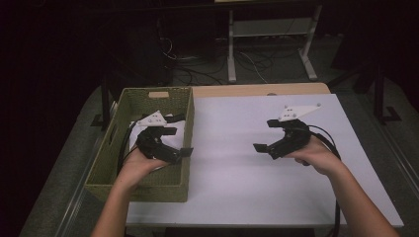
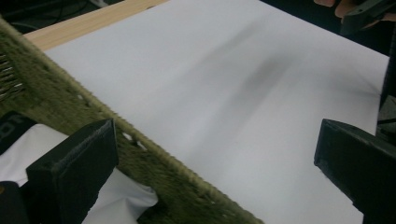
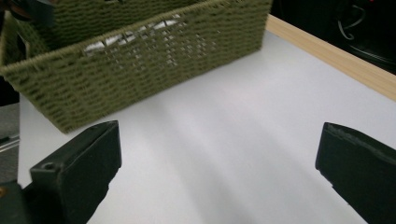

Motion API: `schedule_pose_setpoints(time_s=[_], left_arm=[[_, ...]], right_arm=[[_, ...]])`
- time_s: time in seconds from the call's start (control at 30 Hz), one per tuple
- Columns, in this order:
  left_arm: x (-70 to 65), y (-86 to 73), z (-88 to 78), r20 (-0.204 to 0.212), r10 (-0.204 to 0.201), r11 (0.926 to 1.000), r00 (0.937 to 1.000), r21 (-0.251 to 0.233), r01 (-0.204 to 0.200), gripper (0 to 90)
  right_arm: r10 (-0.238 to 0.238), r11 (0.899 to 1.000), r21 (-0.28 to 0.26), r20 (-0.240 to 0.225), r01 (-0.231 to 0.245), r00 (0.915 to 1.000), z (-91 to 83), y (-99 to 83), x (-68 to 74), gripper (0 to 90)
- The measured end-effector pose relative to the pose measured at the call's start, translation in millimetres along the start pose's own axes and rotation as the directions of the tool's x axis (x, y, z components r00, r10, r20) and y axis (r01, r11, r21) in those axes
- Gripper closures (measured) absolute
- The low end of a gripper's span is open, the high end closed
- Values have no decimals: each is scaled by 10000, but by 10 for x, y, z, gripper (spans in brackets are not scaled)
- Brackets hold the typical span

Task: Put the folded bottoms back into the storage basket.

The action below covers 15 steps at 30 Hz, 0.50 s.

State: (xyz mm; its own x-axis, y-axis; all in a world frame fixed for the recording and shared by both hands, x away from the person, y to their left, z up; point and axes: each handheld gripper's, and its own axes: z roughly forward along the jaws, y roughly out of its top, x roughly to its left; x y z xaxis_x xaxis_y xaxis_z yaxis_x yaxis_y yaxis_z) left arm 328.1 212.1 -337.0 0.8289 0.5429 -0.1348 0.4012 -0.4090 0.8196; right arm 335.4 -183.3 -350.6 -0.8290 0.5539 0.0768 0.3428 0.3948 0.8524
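A green woven basket (image 1: 138,190) stands on the left part of a white table (image 1: 237,173). White cloth (image 1: 133,139) lies inside it. My left gripper (image 1: 184,134) hovers over the basket's right wall, jaws wide open and empty. In the left gripper view the basket's rim (image 2: 154,158) runs between the jaws, with the white cloth (image 2: 126,196) beside it. My right gripper (image 1: 265,135) hangs over the table's middle right, open and holding nothing, pointing left. The right gripper view looks at the basket's side wall (image 3: 140,60), with bare white table between the jaws of the right gripper (image 3: 217,149).
A wooden strip (image 1: 262,90) edges the table's far side. Beyond it stand a white desk frame (image 1: 269,44) and loose cables on the dark floor. White tabletop stretches between the two grippers and toward the front edge.
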Motion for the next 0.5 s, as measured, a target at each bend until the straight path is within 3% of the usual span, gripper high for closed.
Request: schedule_pose_setpoints(time_s=[0.5], left_arm=[[-141,-120,-70,577,327,9992,9978,-251,-313,0]], right_arm=[[389,9992,-41,508,-387,9979,-511,-457,-29,2]])
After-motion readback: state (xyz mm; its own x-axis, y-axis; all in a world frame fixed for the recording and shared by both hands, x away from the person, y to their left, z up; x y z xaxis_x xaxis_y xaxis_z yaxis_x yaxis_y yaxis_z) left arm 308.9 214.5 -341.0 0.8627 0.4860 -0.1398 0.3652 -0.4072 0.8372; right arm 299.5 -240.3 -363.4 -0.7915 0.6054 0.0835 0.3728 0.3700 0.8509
